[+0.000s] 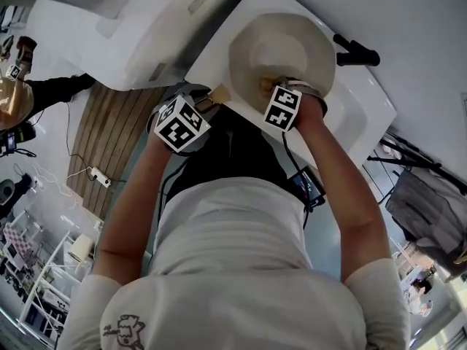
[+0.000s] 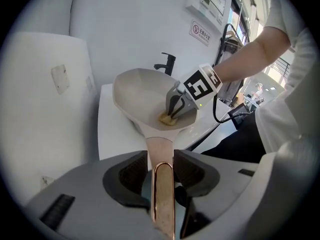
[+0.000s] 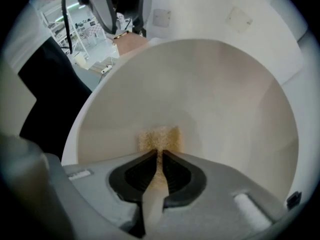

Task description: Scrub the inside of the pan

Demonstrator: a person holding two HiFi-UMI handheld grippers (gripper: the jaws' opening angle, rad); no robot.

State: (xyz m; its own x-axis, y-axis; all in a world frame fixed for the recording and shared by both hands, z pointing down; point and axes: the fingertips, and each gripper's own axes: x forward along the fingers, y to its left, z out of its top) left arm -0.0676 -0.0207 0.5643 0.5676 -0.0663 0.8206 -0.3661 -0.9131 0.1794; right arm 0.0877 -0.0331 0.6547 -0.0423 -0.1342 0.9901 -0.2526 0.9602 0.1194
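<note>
Pan [image 1: 288, 49] hangs tilted over the white desk [image 1: 365, 104], its pale cream inside turned up toward the person so the whole bowl can be reached from above. Whether its underside touches the desk I cannot tell. A yellowish scrub pad [image 3: 159, 138] lies against the lower slope of the inside, near the middle, and that is where the work is. The right tongs [image 3: 160, 156] come almost straight down into the pan, closed tight on the scrub pad with a strip of it running back between the jaws. The free end is thus pressed flat on the coating rather than dangling. Pointing down like this lets the push go straight into the surface.

The copper-coloured handle [image 2: 163, 194] runs from the pan's rim back into the left tongs [image 2: 161, 170], which are clamped on it from both sides, a little back from the rim. That grip looks meant to brace the pan against the rubbing and to hold its tilt. Judging from this, scrubbing is under way, and the inside looks mostly clean wherever the scrub pad does not cover it.

Behind the pan a black tap [image 1: 355, 52] stands on the desk, clear of both tongs.
</note>
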